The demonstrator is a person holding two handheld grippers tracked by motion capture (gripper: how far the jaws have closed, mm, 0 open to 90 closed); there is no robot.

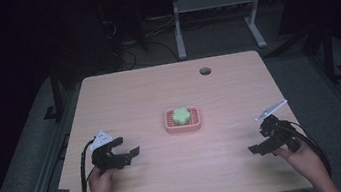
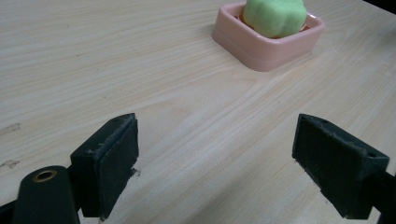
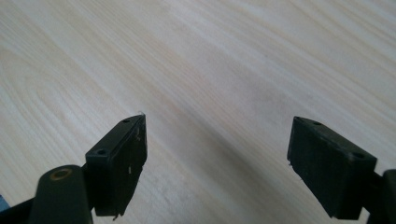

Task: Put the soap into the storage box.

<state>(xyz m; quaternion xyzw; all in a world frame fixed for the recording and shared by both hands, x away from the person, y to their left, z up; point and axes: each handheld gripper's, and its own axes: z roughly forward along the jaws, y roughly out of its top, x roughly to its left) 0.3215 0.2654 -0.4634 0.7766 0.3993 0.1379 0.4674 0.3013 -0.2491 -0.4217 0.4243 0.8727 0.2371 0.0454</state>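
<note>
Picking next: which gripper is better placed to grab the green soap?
Left, probably. The left gripper is open, nearer, aimed at the green soap in its pink dish; the right gripper faces bare table.

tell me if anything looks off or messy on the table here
Nothing stands out. The green flower-shaped piece sits squarely inside the pink tray at the middle of the table, with no spill around it. The left gripper and right gripper rest open on either side, both apart from the tray.

Lab: bare test table (image 1: pixel 122 92), floor cables (image 1: pixel 125 57)
</note>
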